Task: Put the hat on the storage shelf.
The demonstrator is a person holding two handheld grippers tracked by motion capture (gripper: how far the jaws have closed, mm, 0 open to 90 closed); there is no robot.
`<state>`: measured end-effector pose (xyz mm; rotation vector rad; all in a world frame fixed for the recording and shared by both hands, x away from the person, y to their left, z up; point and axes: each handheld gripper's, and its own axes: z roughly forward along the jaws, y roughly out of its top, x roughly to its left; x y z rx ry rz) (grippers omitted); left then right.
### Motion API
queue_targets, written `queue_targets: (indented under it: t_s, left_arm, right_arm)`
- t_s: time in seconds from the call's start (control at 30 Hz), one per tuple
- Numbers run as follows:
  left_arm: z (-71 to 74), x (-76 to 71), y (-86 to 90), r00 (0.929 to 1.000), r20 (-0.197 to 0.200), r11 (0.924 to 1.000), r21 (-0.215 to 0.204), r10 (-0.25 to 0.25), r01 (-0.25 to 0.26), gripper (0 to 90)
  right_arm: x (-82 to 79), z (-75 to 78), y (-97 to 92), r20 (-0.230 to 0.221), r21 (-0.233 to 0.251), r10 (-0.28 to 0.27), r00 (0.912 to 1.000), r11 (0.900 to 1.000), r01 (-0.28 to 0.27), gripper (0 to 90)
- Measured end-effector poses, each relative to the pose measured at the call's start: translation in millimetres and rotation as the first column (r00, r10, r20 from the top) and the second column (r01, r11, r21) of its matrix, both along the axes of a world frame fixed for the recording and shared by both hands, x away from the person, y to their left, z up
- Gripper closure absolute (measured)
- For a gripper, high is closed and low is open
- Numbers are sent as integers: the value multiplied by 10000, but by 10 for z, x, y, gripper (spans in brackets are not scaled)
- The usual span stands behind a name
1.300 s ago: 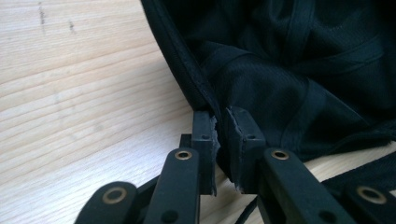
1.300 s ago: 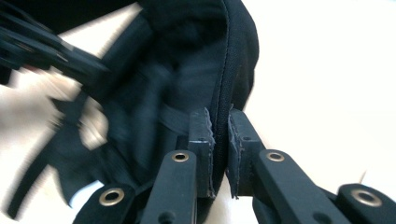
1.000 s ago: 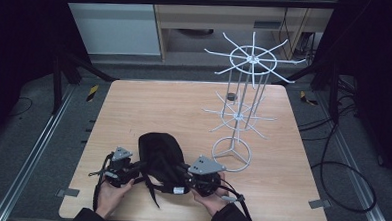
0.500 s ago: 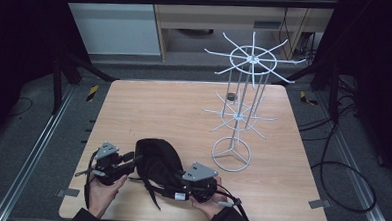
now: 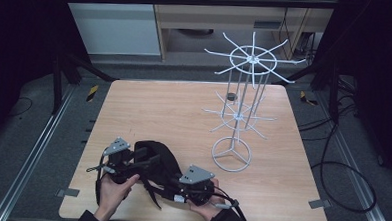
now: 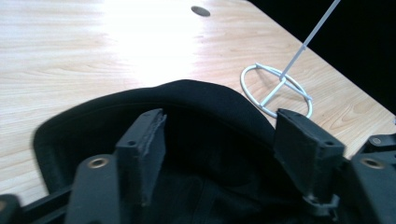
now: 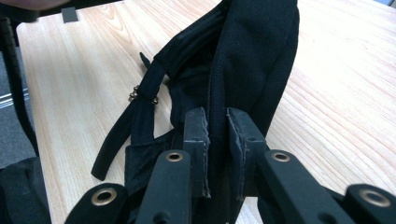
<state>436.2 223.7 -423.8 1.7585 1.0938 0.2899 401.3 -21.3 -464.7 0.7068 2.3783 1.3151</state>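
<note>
- We found the black fabric bag with webbing straps on the near edge of the light wooden table, between both grippers, well apart from the white wire spinner display rack on the table's right half.
- R gripper: jaws pinched tight on a fold of the bag's fabric edge, pads pressing both sides. Our reading: this grip served as the anchor, keeping the bag from sliding while the other hand re-positioned.
- L gripper: jaws had just been opening; they stood wide, w/ the bag's curved rim below and ahead of them, pads not pressing on it. We judged this a release prior to a re-grip, prob. at a better point on the rim.
- In the high view the L gripper sat at the bag's left end, the R gripper at its lower right end.
- Orientation: bag's long axis ran diagonally, from upper left to lower right in the high view, approx. along the line between the grippers. Bag lay flat/slumped, not upright.
- Loose strap w/ small metal ring trailed off the bag onto the table toward the near edge.
- Rack base ring stood just beyond the bag in the left gripper view, not touching.
</note>
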Motion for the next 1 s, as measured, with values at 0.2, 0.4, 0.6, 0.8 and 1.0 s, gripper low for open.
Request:
queue_targets:
  t_s: [0.2,0.4,0.6,0.8,1.0]
  left_arm:
    - [-55,75,-93,9995,-304,9999,-167,-2,-3,294]
    - [-61,129,-147,9991,-413,9996,-274,75,-86,338]
    - [-94,179,-213,9975,-704,9992,-405,-107,79,472]
    - [-86,158,-247,9969,-720,9984,-487,-321,286,647]
    - [6,87,-213,9979,-336,9928,-1079,-561,522,760]
  right_arm:
    - [-17,-19,25,-31,-72,180,9998,9998,-180,789]
    - [-22,-31,33,-137,-129,301,9995,9995,-303,790]
    - [-31,-45,37,-222,-158,489,9986,9987,-493,788]
    - [-29,-47,29,-269,-137,513,9983,9986,-517,773]
    - [-24,30,-39,-497,330,539,9973,9981,-523,681]
